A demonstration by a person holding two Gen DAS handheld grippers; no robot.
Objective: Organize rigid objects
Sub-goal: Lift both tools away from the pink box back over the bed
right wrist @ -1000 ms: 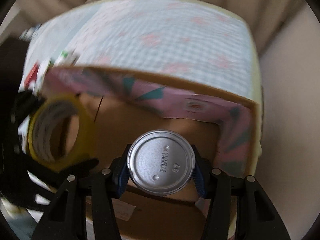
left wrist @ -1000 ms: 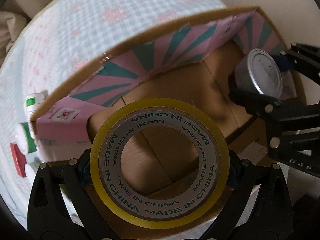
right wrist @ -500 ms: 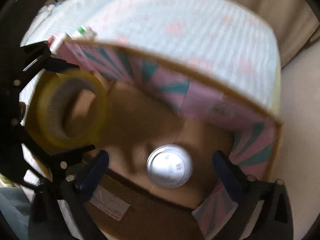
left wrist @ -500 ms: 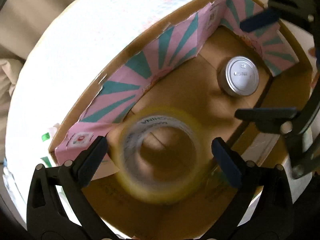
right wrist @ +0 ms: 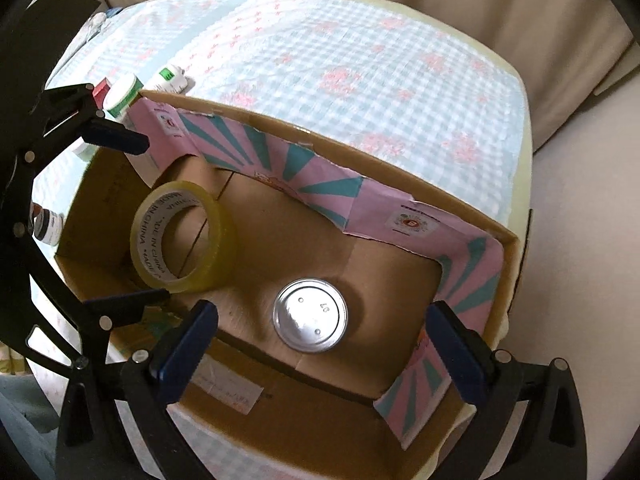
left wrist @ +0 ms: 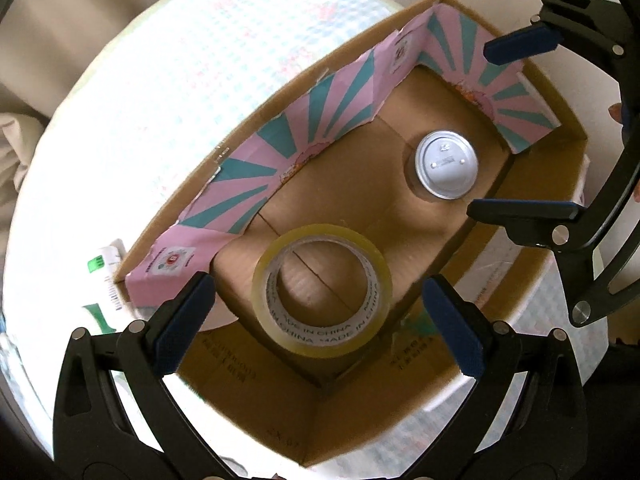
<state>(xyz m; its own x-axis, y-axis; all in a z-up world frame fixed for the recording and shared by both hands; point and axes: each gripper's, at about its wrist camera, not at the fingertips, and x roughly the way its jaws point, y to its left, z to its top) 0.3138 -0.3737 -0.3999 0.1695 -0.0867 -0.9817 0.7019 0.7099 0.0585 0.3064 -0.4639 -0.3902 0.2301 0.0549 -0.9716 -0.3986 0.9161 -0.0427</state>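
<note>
Tape roll (left wrist: pixel 322 296) and silver can (left wrist: pixel 446 165) sit on the floor of the cardboard box (left wrist: pixel 532 216), both tongs spread wide and empty above. Remaining bottles (right wrist: pixel 124 98) lie outside the box's left end — nearer the left tongs (left wrist: pixel 320 320) than the right tongs (right wrist: pixel 324 348), which likely reach next.

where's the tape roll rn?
The tape roll lies flat on the cardboard box floor, at its left end, apart from the tin can.
</note>
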